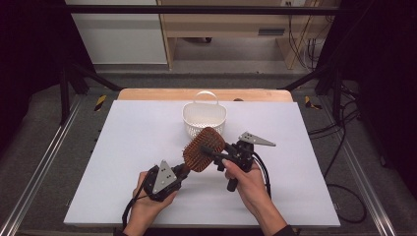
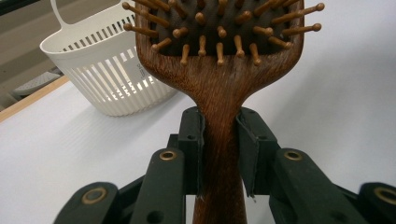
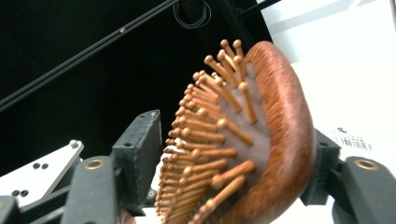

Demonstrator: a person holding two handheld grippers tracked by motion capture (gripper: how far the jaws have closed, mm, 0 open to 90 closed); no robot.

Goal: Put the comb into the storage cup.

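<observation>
Hairbrush held up between your two grippers, over the near middle of the table

Your left gripper (image 1: pixel 178 173) has its fingers (image 2: pixel 191 135) clamped tight on the neck of the wooden hairbrush (image 1: pixel 202 148), right where the handle widens into the head, so the brush sits lifted off the white table (image 1: pixel 128 147) with its bristles facing up and toward you. Your right gripper (image 1: pixel 216 156) comes in from the other side with its fingers (image 3: pixel 140 154) straddling the paddle head: one sits against the smooth wooden back, the other by the bristle tips, and I can't tell if that one is touching. The white slotted basket (image 1: pixel 204 117) stands just behind the brush, farther back on the table.
</observation>
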